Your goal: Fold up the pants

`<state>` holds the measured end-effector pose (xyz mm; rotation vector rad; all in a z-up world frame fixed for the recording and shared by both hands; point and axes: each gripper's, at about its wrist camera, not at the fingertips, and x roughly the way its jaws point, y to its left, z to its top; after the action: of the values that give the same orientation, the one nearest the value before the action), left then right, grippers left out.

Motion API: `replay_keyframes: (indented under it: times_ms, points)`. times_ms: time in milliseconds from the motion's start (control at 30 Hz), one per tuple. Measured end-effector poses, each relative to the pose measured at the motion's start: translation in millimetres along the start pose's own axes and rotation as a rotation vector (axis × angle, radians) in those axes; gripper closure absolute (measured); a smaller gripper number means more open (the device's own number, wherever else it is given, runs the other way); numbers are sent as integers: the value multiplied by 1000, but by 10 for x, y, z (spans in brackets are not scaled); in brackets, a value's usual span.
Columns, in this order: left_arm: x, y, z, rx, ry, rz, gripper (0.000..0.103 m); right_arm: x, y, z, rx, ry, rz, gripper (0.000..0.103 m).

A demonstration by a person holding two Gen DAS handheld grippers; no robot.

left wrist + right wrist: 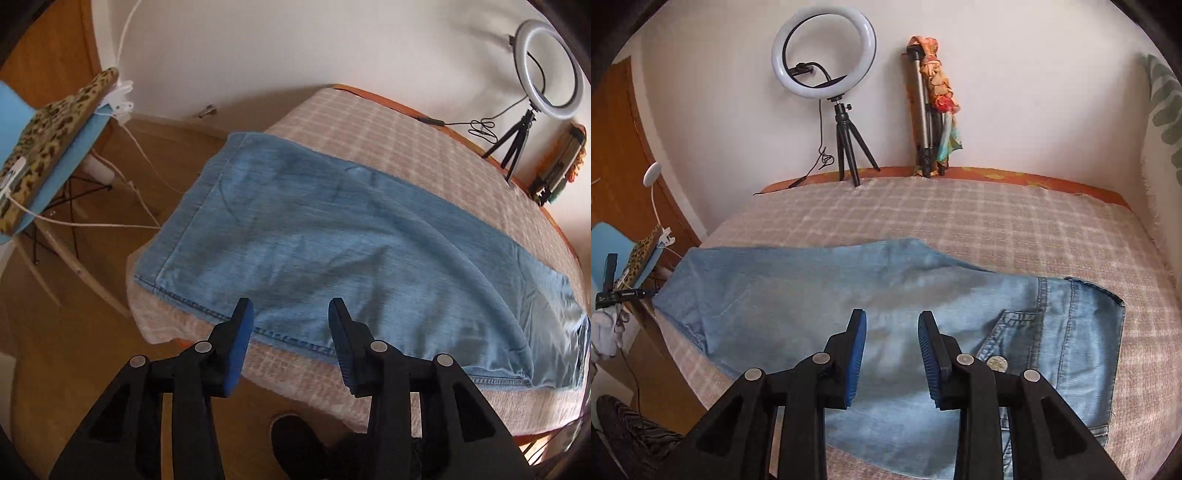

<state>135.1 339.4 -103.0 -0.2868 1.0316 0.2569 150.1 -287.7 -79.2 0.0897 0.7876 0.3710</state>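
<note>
Light blue denim pants (332, 236) lie flat on the checked bed cover (369, 122), folded lengthwise, with the leg hems at the left edge of the bed. In the right wrist view the pants (798, 295) show the waistband and back pocket (1071, 325) at the right. My left gripper (290, 308) is open and empty, held above the near seam of the legs. My right gripper (892, 319) is open and empty, held above the thigh area near the pocket.
A ring light on a small tripod (827, 74) and a folded tripod wrapped in a coloured cloth (931, 110) stand at the back against the wall. A chair with a leopard-print cushion (48, 147) and white cables stands left of the bed. A dark slipper (295, 439) is on the wooden floor.
</note>
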Motion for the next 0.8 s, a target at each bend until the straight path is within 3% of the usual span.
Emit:
replay_keyframes:
  times_ms: [133,267,400,600,700,767,800]
  points:
    - [136,592,6,-233,0,-31,62,289,557,-10,-128,59,132,69]
    - [280,900,-6,-378,6,-61,62,567,867,-182,-209,123,185,69]
    - [378,1039,18,-444,-18,-63,62,746,964,-343,-246,182,199,69]
    - [539,1161,-21,-533,-28,-112,63,815,901,-444,-255,208,187,69]
    - [544,1147,-37,-534,-63,-96,63,821,916,-476,-269,211,190,69]
    - [540,1096,-22,-509,-76,-77,78,830,965,-502,-294,218,205,69]
    - [554,1082,-11,-503,-75,-78,92,842,1004,-522,-311,223,214,69]
